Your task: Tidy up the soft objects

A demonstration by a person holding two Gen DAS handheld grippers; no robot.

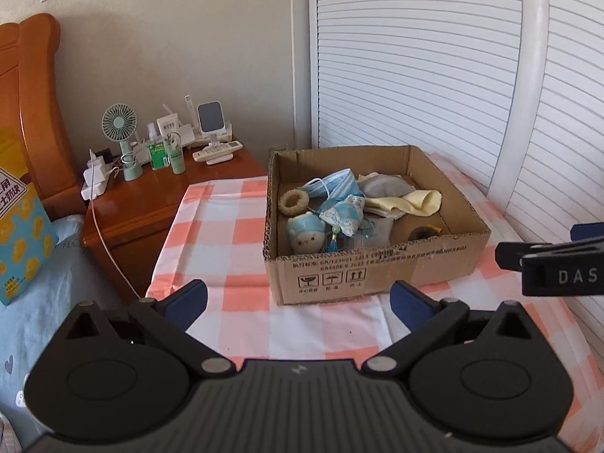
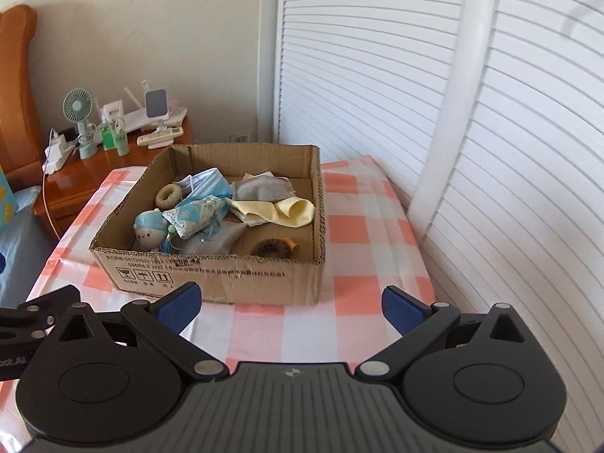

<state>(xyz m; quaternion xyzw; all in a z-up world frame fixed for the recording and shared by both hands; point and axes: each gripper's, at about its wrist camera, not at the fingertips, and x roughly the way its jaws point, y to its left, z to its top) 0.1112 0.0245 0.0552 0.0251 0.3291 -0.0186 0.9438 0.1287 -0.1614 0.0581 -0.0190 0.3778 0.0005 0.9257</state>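
Both tongs spread wide and empty, held low over the checked cloth [image 1: 241, 226] of the desk, short of the box — left tongs [image 1: 298, 302] aimed at its near wall, right tongs [image 2: 290, 307] just beside them, likewise facing it.

Soft things all inside the box [image 1: 377, 275], none seen on the cloth around it: blue plush [image 1: 305, 234] in the near left corner, pale ring [image 1: 293, 201] behind it, mask [image 1: 332, 185] toward the back, blue pouch [image 1: 345, 213] with a tassel in the middle, grey cloth [image 1: 389, 187] and yellow cloth [image 1: 419, 200] to the right, dark ring [image 1: 422, 233] near the front wall. Heaped loosely, overlapping, not laid in rows.

Fits two stages alike: a gathering into the box already complete, with tongs drawn back from it; or a jumble awaiting sorting, with tongs poised to reach in. Not settled by these views which.

Should a reach into the box follow, worth noting: walls stand high enough to call for a descent from above rather than a level approach; cloths limp and layered, so a pinch on one likely drags its neighbour; the plush round and squashy, best taken across its middle; mask loops and tassel prone to snag.
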